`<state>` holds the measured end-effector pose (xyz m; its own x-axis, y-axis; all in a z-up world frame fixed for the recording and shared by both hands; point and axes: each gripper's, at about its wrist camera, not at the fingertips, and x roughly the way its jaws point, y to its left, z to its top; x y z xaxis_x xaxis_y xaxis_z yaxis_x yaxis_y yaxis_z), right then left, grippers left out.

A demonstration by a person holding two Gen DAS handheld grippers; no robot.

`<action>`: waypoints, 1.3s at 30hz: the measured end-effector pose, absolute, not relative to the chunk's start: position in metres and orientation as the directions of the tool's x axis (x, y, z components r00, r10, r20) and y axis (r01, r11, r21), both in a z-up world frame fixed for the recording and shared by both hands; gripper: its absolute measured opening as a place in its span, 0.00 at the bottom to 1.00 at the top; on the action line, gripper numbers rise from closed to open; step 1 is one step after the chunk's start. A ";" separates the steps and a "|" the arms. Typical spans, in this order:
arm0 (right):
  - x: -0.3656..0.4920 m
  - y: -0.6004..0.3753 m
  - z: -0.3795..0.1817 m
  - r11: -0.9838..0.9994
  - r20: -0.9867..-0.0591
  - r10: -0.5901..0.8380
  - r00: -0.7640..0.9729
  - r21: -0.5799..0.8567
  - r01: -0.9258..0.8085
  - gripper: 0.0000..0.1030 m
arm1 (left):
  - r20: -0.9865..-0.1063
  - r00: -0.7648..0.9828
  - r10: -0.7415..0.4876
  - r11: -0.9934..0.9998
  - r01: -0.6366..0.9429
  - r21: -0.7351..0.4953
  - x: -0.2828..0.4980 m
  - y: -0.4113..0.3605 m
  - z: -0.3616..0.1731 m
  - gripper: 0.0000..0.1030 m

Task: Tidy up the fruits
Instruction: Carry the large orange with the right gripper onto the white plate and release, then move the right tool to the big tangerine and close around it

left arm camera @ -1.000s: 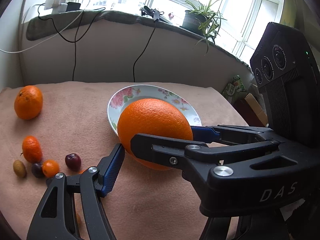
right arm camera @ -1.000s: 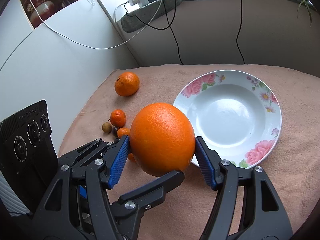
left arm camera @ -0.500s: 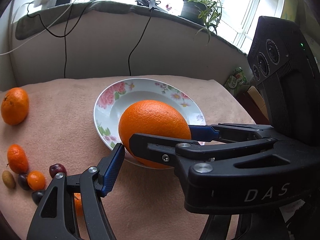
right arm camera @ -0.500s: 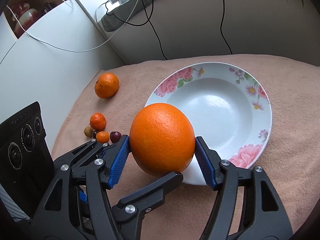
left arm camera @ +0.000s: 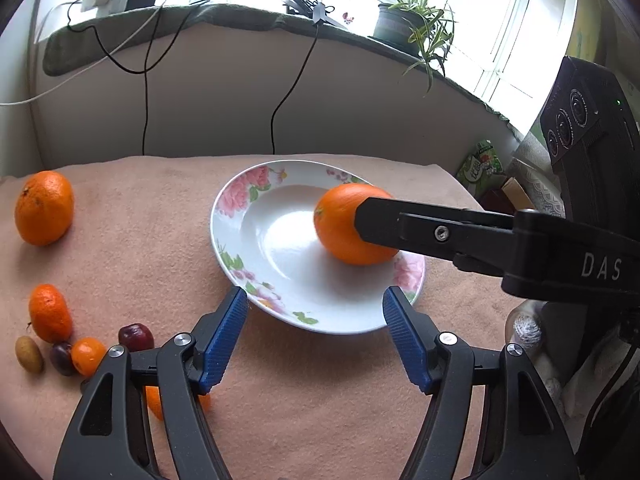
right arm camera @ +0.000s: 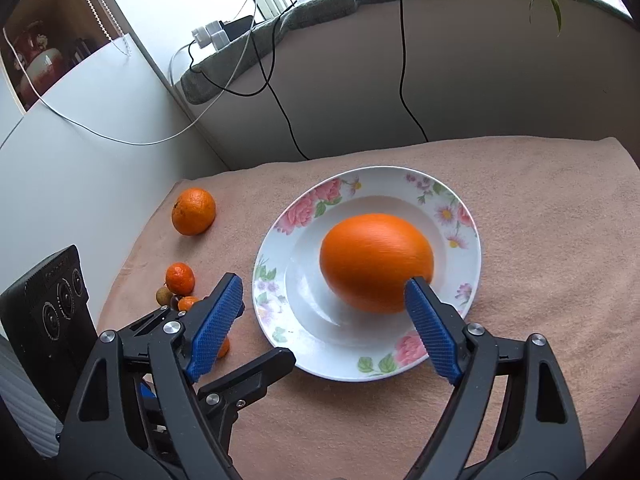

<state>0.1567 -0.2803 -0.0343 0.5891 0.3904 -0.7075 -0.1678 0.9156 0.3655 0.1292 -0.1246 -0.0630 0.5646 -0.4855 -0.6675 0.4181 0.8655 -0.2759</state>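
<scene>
My right fingers (right arm camera: 324, 320) just opened, dropping the big orange (right arm camera: 376, 262) on the plate (right arm camera: 272, 280); left fingers (left arm camera: 316, 332) released, small fruits remain.

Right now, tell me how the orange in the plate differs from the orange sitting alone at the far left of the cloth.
The orange in the plate is bigger and egg-shaped; the lone orange is smaller and rounder. The first lies inside the flowered plate, the second directly on the cloth. The first sits just ahead of the open right gripper; the second has no gripper near it. Both are plain orange and unpeeled.
</scene>
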 end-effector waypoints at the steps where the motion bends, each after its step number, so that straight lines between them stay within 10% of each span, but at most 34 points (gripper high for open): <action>1: 0.155 -0.280 -0.033 0.920 -0.707 0.381 0.595 0.354 -0.168 0.85 | -0.668 0.564 -0.485 0.866 0.418 -0.276 0.129 -0.124 -0.063 0.70; 39: 0.197 -0.215 -0.010 0.911 -0.679 0.411 0.608 0.318 -0.261 0.96 | -0.677 0.680 -0.282 0.959 0.176 -0.223 0.155 0.011 -0.052 0.80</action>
<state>0.1966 -0.2149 -0.0105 0.6081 0.4113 -0.6790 -0.2615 0.9114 0.3179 0.1549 0.0114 -0.0524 0.6804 -0.2817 -0.6766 0.1757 0.9590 -0.2225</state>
